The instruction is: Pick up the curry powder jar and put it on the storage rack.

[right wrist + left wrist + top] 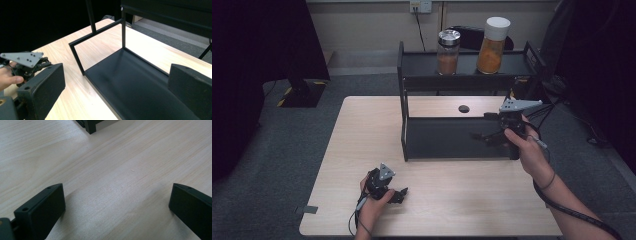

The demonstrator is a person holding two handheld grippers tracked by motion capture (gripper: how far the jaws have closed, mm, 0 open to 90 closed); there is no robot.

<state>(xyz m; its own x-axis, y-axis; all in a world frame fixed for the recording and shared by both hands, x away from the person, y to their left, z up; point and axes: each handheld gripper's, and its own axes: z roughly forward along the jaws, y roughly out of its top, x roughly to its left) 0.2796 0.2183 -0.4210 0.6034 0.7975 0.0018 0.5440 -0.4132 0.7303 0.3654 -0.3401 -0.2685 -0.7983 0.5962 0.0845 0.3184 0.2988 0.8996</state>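
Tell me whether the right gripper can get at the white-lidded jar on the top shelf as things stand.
Probably yes. The right gripper is open, low by the rack's bottom shelf, and the white-lidded jar stands in the open on the top shelf, only a steel-lidded jar beside it. It must rise first.

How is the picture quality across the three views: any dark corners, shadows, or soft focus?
High view: evenly lit table, corners falling to near black, jars on the rack fairly sharp. Left gripper view: bright wood with soft jaw shadows, left gripper jaws slightly soft. Right gripper view: black background at upper left, dull sheen on the rack's lower shelf, right gripper jaws blurred.
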